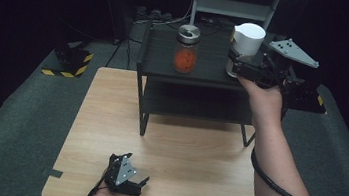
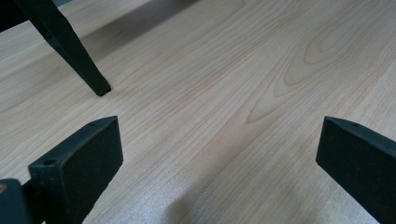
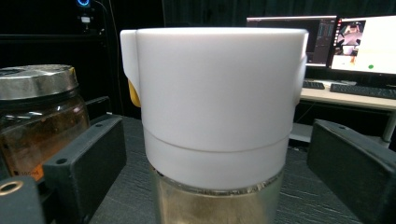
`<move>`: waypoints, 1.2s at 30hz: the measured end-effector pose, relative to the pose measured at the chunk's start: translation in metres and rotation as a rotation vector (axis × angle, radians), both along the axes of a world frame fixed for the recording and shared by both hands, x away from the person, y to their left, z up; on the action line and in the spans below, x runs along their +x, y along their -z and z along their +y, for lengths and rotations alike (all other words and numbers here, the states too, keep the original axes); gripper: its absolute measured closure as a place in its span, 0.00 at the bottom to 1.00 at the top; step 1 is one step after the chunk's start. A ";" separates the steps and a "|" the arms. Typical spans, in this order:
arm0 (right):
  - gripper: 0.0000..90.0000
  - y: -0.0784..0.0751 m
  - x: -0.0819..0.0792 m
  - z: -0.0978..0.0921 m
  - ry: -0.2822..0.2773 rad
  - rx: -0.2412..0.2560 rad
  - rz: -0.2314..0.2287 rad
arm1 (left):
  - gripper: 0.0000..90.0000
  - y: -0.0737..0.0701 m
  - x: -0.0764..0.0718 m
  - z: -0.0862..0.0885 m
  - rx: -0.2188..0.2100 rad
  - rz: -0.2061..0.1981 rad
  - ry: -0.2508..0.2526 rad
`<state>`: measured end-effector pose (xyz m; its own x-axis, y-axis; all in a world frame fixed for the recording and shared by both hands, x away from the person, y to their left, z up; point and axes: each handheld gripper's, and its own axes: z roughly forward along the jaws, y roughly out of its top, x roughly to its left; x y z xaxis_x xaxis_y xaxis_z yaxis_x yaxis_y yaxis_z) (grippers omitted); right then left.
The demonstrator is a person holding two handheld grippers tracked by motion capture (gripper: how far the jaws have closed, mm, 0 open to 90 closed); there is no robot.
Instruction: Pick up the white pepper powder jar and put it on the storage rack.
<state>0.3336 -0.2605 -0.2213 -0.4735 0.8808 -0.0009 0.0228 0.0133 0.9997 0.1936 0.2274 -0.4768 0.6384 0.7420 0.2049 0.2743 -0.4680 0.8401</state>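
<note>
two jars stand on the top of the black shelf unit at the far end of your table: one white-lidded jar at the right end, one metal-lidded jar with orange contents to its left, well apart. your right gripper sits at the white-lidded jar, jaws spread wide to either side of it and not touching; its glass body is cut off at the bottom of the right gripper view. your left gripper rests low over the near table edge, jaws wide open on bare wood. one shelf leg shows ahead of it.
</note>
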 end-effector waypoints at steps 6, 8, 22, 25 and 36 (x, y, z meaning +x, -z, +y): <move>0.00 0.000 -0.006 -0.001 0.007 -0.006 -0.005 | 0.01 0.000 0.000 0.000 -0.001 0.001 0.000; 0.00 0.001 -0.009 -0.003 0.005 -0.002 -0.007 | 0.01 0.000 0.001 0.000 0.001 0.002 0.000; 0.00 0.008 -0.033 -0.011 -0.035 -0.020 -0.012 | 0.01 0.000 -0.001 -0.002 0.007 -0.006 -0.006; 0.00 0.013 -0.040 -0.012 -0.042 -0.031 -0.020 | 0.01 0.001 -0.002 -0.003 0.008 -0.010 -0.010; 0.00 0.036 -0.060 -0.016 -0.042 -0.063 -0.048 | 0.01 0.001 -0.004 -0.004 0.017 -0.021 -0.011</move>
<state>0.2738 -0.2768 -0.2574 -0.5084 0.8574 -0.0791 -0.0267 0.0762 0.9967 0.1893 0.2236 -0.4781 0.6258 0.7450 0.2311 0.2618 -0.4797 0.8374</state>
